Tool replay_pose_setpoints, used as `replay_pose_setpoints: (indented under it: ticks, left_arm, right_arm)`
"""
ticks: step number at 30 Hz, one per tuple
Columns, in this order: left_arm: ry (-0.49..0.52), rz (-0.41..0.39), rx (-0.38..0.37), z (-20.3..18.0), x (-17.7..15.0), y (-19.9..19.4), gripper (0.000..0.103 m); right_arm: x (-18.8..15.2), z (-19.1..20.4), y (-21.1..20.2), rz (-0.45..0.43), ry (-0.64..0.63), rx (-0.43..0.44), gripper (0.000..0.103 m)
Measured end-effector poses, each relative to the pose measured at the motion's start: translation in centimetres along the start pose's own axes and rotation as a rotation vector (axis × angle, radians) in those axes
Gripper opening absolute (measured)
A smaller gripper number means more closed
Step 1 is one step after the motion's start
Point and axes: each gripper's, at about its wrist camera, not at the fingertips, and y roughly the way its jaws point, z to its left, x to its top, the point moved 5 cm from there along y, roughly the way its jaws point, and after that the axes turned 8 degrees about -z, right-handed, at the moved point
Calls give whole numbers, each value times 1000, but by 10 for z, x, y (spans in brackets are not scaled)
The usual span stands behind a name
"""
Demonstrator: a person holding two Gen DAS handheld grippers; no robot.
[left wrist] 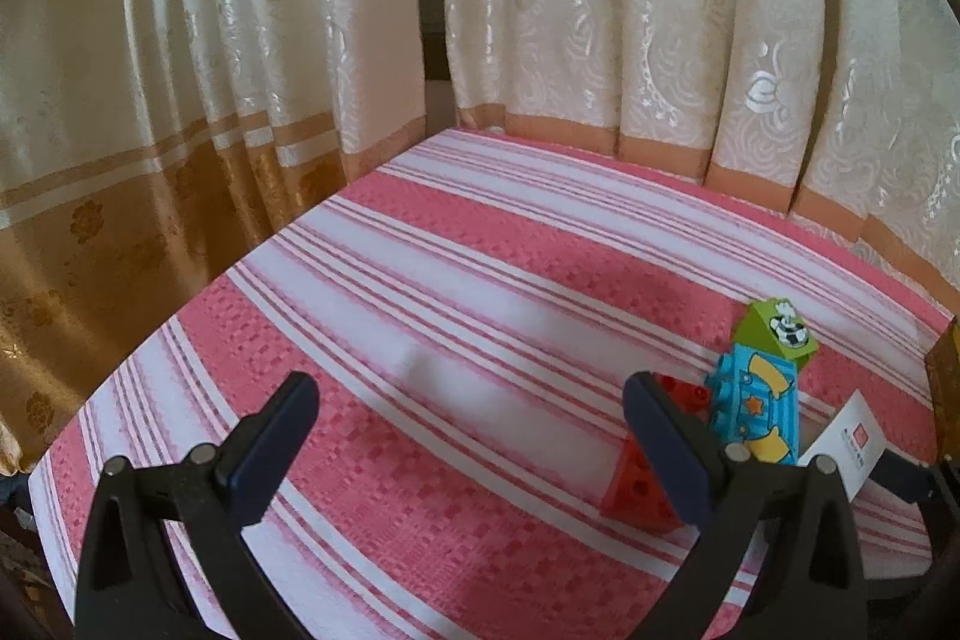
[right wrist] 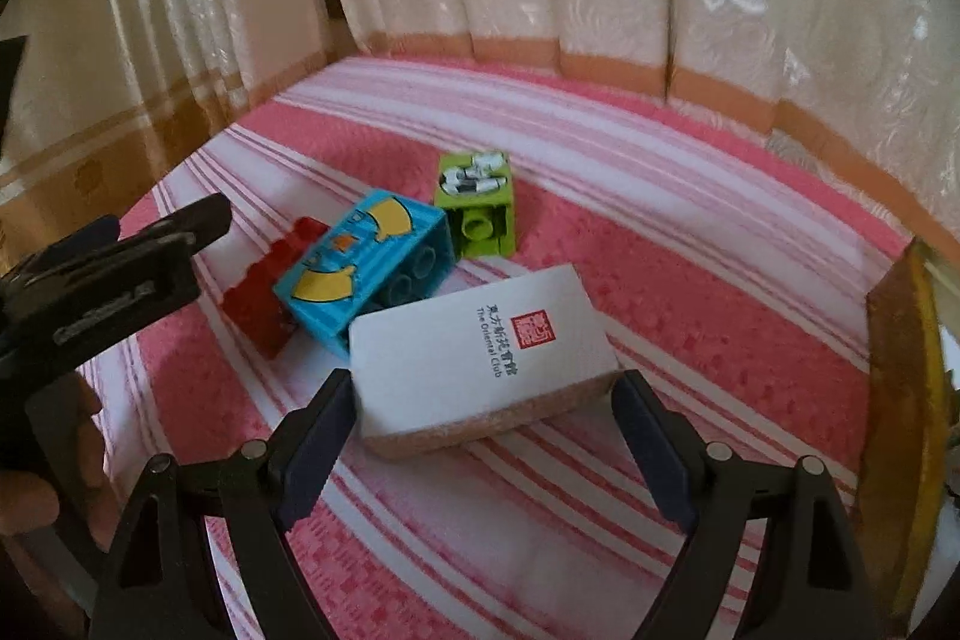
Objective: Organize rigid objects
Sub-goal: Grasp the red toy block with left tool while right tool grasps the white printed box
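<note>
Both tools gape empty: right tool point(right wrist: 483, 403) straddles the white cork-backed rectangular card block point(right wrist: 480, 340) on the pink-striped bench point(right wrist: 690, 292), its long axis crossing the jaws, nearer than left tool point(left wrist: 471, 412).

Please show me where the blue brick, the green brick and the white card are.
blue brick point(right wrist: 336, 268): right wrist view, printed top face.
green brick point(right wrist: 480, 214): right wrist view, open underside.
white card point(right wrist: 480, 340): right wrist view, printed face.

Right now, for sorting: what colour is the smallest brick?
Lime green brick, printed white-and-black on one face; right wrist view.
</note>
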Motion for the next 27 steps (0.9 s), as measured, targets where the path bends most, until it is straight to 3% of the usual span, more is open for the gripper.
replay_pose_setpoints:
  ticks: [6,11,16,19,23,25,27]
  left_arm:
    - [78,33,-46,-20,-7,4,103]
    - [114,43,-85,-30,-9,2,103]
    - [122,76,-187,-42,-14,0,103]
    - [164,97,-186,-50,-16,3,103]
    - [131,172,-163,-42,-21,17,102]
    - [76,207,-190,-37,-23,23,98]
    - [72,193,-180,-36,-22,20,85]
  right_arm:
    - [2,-6,-1,-10,22,20,86]
    - [-1,-41,-13,-48,163,-77,85]
    - [-10,-57,-28,-65,206,-91,85]
    - [-14,-53,-38,-82,178,-97,85]
    - [-16,-43,-50,-118,134,-115,85]
    - [-17,-39,-57,-138,119,-120,85]
    - [-17,-37,-63,-157,113,-126,85]
